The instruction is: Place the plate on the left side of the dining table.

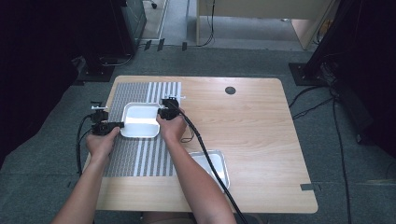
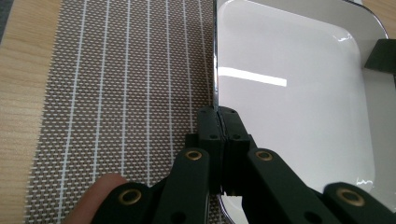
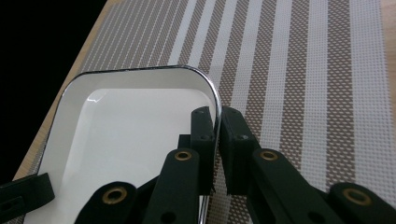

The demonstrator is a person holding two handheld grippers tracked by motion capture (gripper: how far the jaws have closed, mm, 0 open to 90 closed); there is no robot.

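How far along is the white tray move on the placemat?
Done: both grasps look made. The left hand-held gripper is shut on the white tray at its left rim, and the right hand-held gripper pinches the opposite rim. In hand: the tray sits over the striped placemat; whether it is lifted, I cannot tell. Left: carrying or setting it down, destination unclear. A second tray lies apart on the wooden table.

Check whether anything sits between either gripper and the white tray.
Nothing does. The left gripper is shut on the white tray's left rim, and the right gripper is clamped on its right rim. The placemat under it is bare around the jaws.
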